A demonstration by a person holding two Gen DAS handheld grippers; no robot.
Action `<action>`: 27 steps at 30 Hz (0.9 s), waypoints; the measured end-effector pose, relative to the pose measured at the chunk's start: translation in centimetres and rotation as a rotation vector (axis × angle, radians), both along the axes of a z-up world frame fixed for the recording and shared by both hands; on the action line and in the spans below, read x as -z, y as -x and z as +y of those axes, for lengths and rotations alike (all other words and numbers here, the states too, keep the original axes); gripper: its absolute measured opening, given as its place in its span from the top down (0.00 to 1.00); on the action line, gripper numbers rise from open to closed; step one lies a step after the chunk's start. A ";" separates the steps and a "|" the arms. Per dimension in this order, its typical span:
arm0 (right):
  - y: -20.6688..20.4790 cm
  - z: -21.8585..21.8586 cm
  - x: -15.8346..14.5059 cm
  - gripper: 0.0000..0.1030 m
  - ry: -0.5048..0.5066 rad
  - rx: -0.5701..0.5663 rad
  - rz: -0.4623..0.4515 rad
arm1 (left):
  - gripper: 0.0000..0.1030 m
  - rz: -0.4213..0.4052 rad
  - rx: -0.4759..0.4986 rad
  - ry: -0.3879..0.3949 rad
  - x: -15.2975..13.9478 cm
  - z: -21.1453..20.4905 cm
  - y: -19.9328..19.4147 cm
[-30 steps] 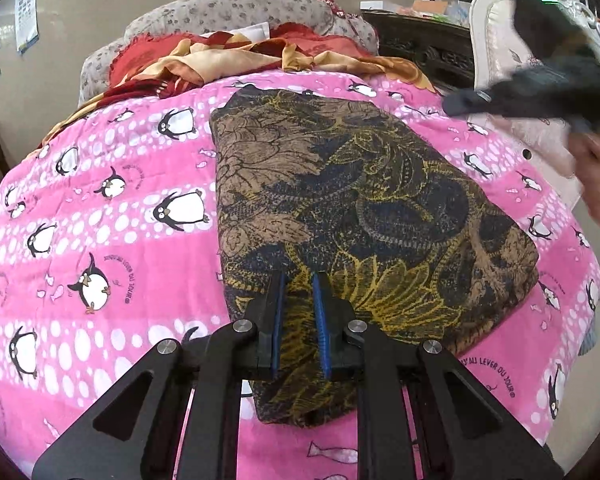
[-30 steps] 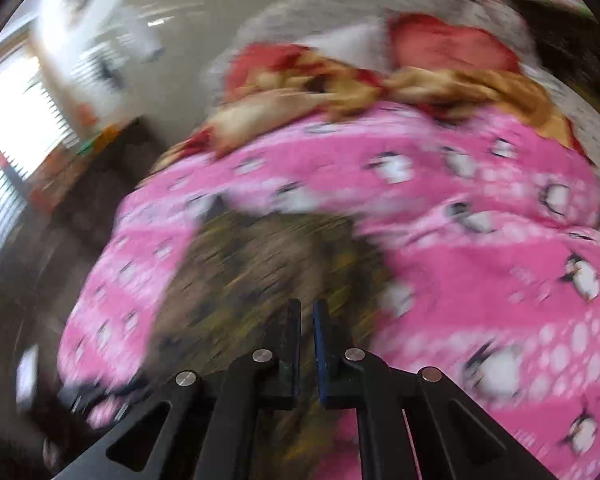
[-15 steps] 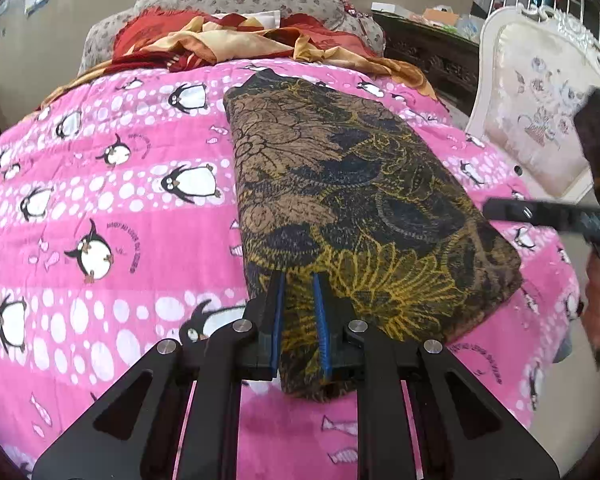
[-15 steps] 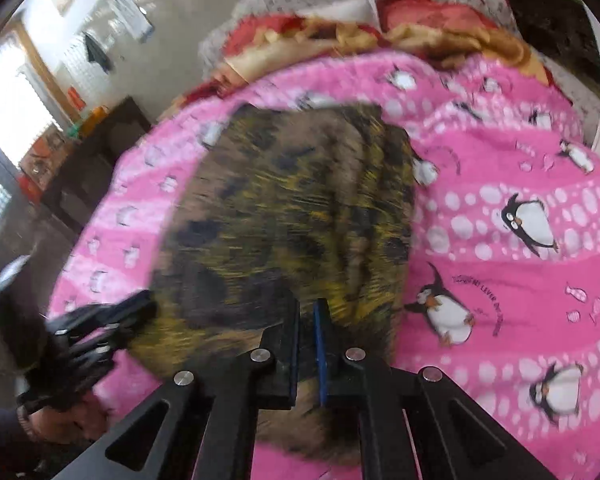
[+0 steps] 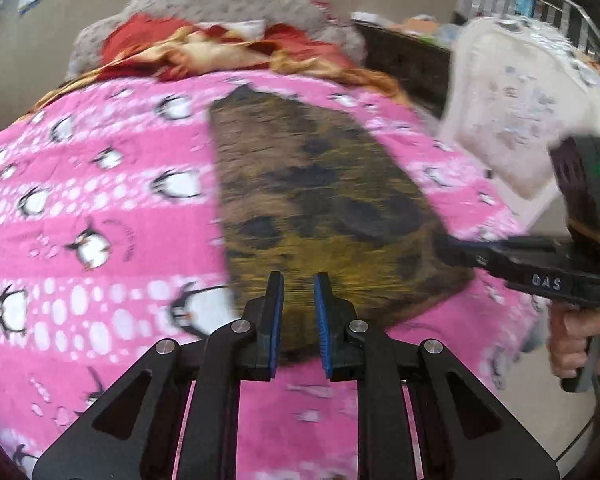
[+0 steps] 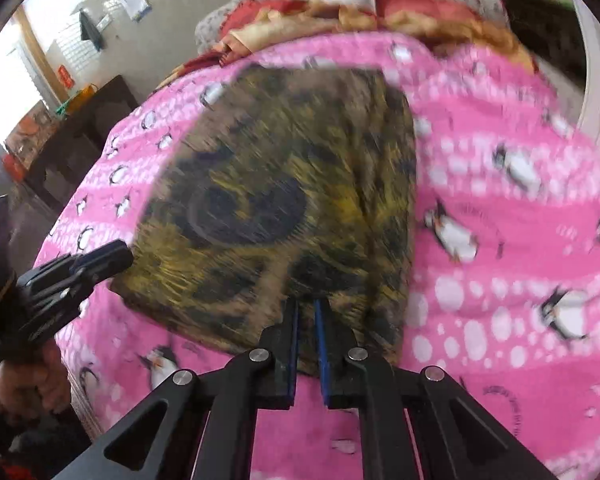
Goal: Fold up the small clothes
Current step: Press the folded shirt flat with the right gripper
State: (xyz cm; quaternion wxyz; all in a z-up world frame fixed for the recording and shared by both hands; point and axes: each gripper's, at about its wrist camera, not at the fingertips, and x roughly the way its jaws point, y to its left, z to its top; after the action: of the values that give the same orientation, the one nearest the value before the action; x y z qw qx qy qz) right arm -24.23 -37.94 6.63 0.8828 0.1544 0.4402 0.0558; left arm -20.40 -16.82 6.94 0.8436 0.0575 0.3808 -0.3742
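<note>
A dark brown garment with a yellow floral print [image 5: 308, 184] [image 6: 284, 200] lies folded into a long flat shape on the pink penguin blanket [image 5: 100, 208] [image 6: 500, 240]. My left gripper [image 5: 298, 280] hovers over the garment's near end. Its jaws stand a narrow gap apart with nothing between them. It also shows in the right wrist view as the left gripper [image 6: 122, 252] at the garment's left corner. My right gripper [image 6: 306, 302], jaws nearly together and empty, sits over the near right corner. In the left wrist view the right gripper [image 5: 440, 245] tips meet the garment's right edge.
A heap of red and yellow cloth [image 5: 220, 48] lies at the head of the bed, against a grey padded headboard [image 5: 220, 4]. A white upholstered chair [image 5: 512, 112] and a dark cabinet [image 5: 404, 64] stand to the right. Dark furniture [image 6: 80, 136] stands left of the bed.
The right gripper has swung down from high on the right to the garment's right edge. The left gripper has drawn back a little towards the near end. The garment lies as before.
</note>
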 end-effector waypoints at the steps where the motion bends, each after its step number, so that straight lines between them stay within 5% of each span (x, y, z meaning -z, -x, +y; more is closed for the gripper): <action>1: -0.1 0.9 -0.8 0.93 -0.011 -0.022 -0.029 | 0.86 0.006 0.021 -0.017 0.4 -0.6 0.3; 4: -1.5 3.2 -0.4 0.87 -0.013 -0.070 -0.026 | 0.86 0.067 0.018 -0.085 3.3 -1.7 -0.2; 6: -2.4 3.7 2.3 0.85 0.000 -0.077 0.076 | 0.86 0.062 0.016 -0.070 3.1 -1.5 -0.2; 9: -2.6 2.7 2.1 0.85 -0.051 -0.071 0.080 | 0.86 0.093 0.018 -0.051 1.9 -1.4 -0.8; 12: -3.7 1.9 -0.5 0.85 -0.006 -0.050 0.005 | 0.86 0.098 -0.024 0.038 -0.8 -1.3 -3.8; 16: -7.2 -0.7 -2.5 0.81 0.041 0.117 -0.076 | 0.86 0.088 -0.130 0.107 -3.3 -3.4 -10.1; 20: -10.7 -1.9 -1.4 0.79 0.006 0.236 -0.066 | 0.86 0.128 -0.172 0.037 -1.5 -6.4 -15.0; 22: -12.0 -1.9 1.6 0.78 0.041 0.226 0.061 | 0.86 0.226 -0.200 -0.024 2.0 -6.5 -16.1; 27: -11.7 -2.3 1.9 0.78 0.048 0.178 0.030 | 0.86 0.174 -0.203 0.005 0.7 -6.0 -15.3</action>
State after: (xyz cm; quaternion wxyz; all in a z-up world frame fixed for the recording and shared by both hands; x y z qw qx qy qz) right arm -12.54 -40.28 4.70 0.8809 0.1726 0.4393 -0.0358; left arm -5.08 -22.84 6.20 0.8411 -0.0163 0.4554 -0.2913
